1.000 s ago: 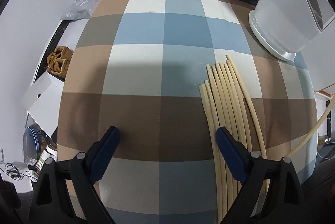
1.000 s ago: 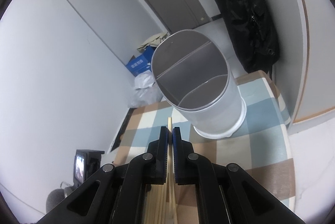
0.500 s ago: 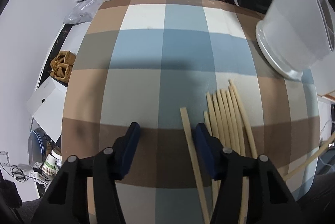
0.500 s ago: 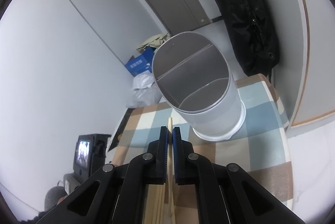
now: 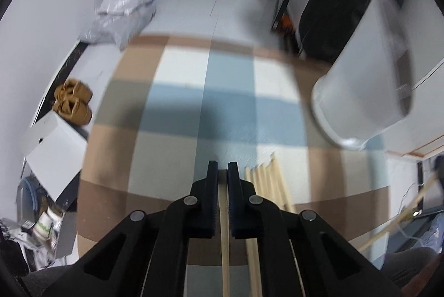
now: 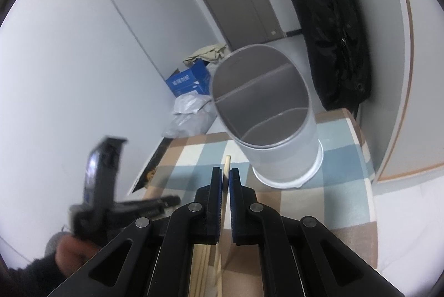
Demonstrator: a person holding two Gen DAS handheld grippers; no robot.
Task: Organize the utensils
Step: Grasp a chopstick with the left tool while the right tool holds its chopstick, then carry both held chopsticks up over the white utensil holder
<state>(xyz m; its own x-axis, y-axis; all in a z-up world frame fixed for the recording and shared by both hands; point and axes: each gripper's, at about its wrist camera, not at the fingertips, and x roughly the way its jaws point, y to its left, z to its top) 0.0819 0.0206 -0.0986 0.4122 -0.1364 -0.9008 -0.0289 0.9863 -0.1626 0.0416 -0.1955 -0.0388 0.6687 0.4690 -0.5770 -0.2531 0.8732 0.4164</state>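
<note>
At lower centre of the left wrist view, our left gripper [image 5: 222, 168] has just been closing and now pinches one chopstick [image 5: 223, 216], the other chopsticks [image 5: 266, 180] lying just right on the checked tablecloth [image 5: 177, 114]. Our right gripper [image 6: 226, 174] clamps a second chopstick [image 6: 227, 162] below the divided white holder [image 6: 280, 147] at centre frame.

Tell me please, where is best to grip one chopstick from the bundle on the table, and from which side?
Probably grip the chopstick bundle from above, one stick at its mid-shaft. The sticks lie flat, side by side on the checked cloth, so pick an outer stick, pads across its width.
</note>
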